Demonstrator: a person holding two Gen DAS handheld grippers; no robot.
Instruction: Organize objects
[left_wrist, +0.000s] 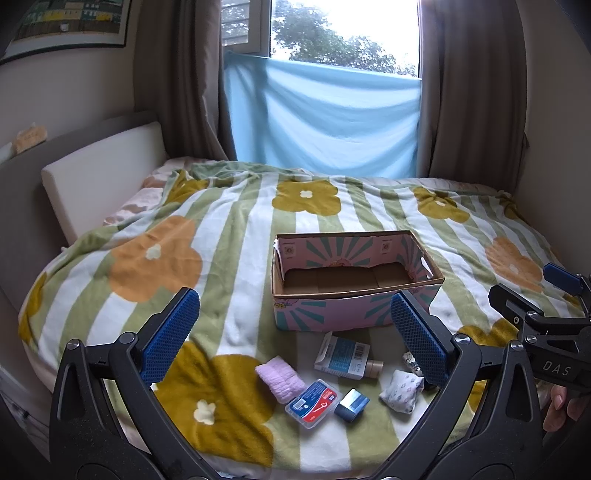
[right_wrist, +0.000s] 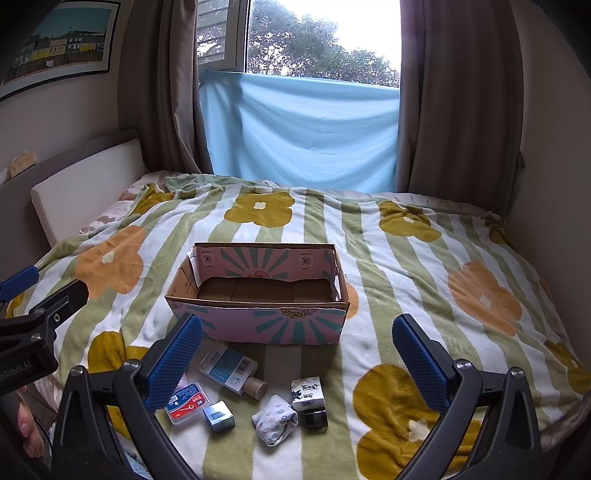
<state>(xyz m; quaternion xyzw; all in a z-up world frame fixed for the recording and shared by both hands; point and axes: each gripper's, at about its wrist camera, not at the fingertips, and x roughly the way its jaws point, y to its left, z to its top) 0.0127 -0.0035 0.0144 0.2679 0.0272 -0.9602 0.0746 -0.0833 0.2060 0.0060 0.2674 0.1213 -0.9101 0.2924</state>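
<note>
An open, empty cardboard box (left_wrist: 354, 280) (right_wrist: 258, 295) with pink and teal print sits on the bed. In front of it lie a blue-labelled bottle pack (left_wrist: 343, 356) (right_wrist: 229, 369), a pink folded cloth (left_wrist: 279, 376), a red-and-blue plastic case (left_wrist: 313, 402) (right_wrist: 186, 402), a small blue box (left_wrist: 352, 404) (right_wrist: 218, 416), a rolled patterned sock (left_wrist: 400, 389) (right_wrist: 275, 419) and a small printed box (right_wrist: 307, 393). My left gripper (left_wrist: 295, 332) is open and empty above the items. My right gripper (right_wrist: 297, 354) is open and empty above them too.
A flowered green-striped blanket (left_wrist: 229, 229) (right_wrist: 406, 266) covers the bed. A white headboard cushion (left_wrist: 99, 177) stands at the left. Brown curtains (right_wrist: 458, 110) and a blue cloth (right_wrist: 303, 129) hang at the window behind. The right gripper's frame shows in the left wrist view (left_wrist: 546, 325).
</note>
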